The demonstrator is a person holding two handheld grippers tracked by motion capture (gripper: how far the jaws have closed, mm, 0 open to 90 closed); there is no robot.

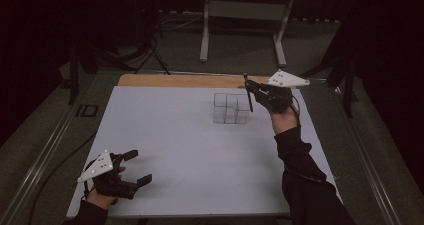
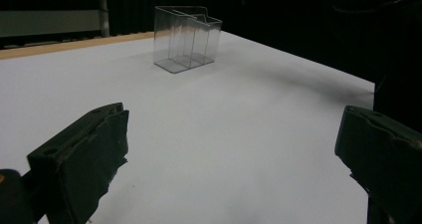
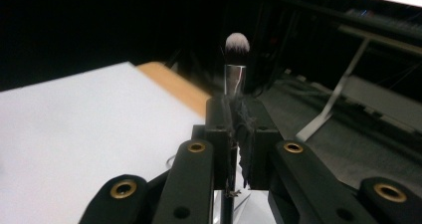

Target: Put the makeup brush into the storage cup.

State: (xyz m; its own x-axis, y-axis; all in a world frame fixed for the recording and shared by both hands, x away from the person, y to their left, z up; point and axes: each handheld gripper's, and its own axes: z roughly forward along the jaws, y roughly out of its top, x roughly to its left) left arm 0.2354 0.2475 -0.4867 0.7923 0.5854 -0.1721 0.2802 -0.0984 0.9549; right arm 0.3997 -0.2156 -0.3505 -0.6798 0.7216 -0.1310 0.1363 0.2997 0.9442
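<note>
Above the clear organizer (image 1: 231,108) at the surface's (image 1: 190,150) far right, right gripper (image 1: 249,88) pinches an upright makeup brush (image 3: 236,59) by its thin, light, probably slick handle, soft bristles up; left gripper (image 1: 136,167) gapes empty.

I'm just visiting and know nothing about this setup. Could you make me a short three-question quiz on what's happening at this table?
1. True or false: the right claw is shut on a makeup brush.
2. What stands on the white table just under that brush? A) a metal bowl B) a clear plastic organizer C) a wooden crate
3. In a word, how do the jaws of the left claw stand?

Key
1. True: the jaws pinch the brush handle, bristles up.
2. B: the clear organizer, with several compartments.
3. Open, with nothing between them, near the table's front left corner.
</note>
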